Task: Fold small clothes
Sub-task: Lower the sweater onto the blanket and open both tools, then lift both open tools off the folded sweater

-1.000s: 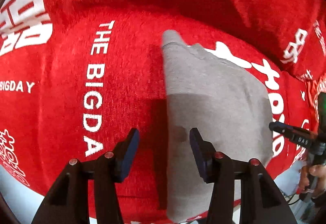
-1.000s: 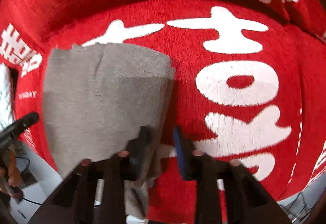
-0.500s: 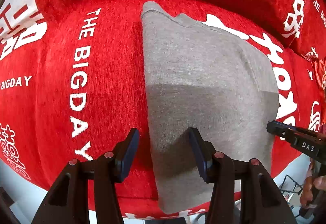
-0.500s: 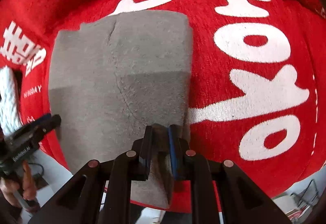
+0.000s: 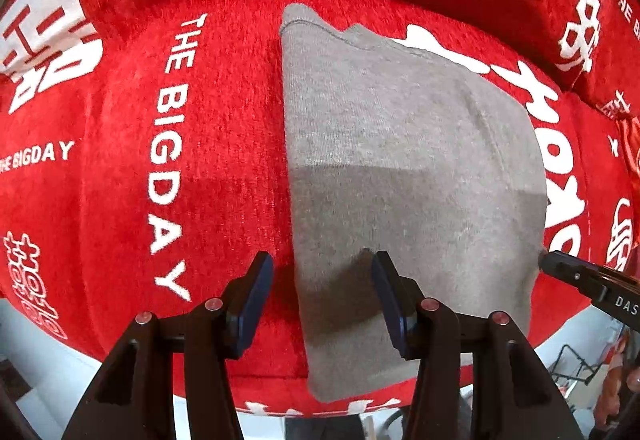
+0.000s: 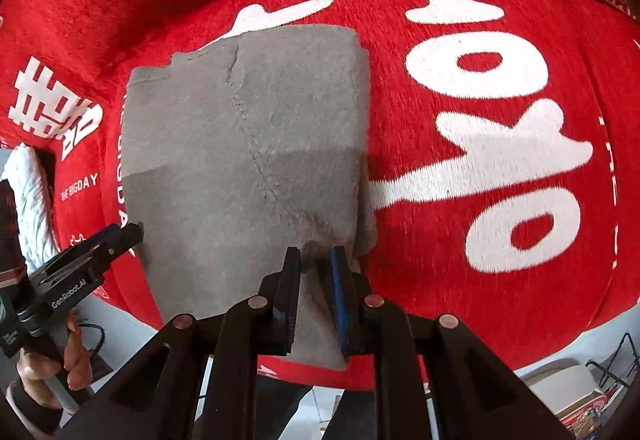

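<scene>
Garment (image 5: 400, 168): one small grey knit piece, folded to a rough rectangle, lying flat on a red plush cover (image 5: 224, 176) printed with white lettering that includes "THE BIGDAY". It sits toward the near edge of the cover, its lower end reaching that edge. A stitched hem runs along its far end. In the right wrist view the same grey piece (image 6: 248, 144) shows a faint diagonal crease across its upper layer, and a second layer of fabric shows along its right side. A shadow line crosses its middle.

Right tongs (image 6: 315, 264): drawn close together and pinching a raised fold of the grey fabric at the garment's near right corner; the cloth bunches up between the two pads.

Left tongs (image 5: 322, 272): spread apart and pointing down at the near left part of the garment. The left edge of the cloth lies in the gap; the right finger (image 5: 386, 288) stands over grey fabric, the left finger over red cover. Whether the tips touch the cloth cannot be told.

Surroundings: a hand (image 6: 60, 356) grips the left tool's handle at the lower left of the right wrist view. Pale floor shows beyond the cover's near edge.
</scene>
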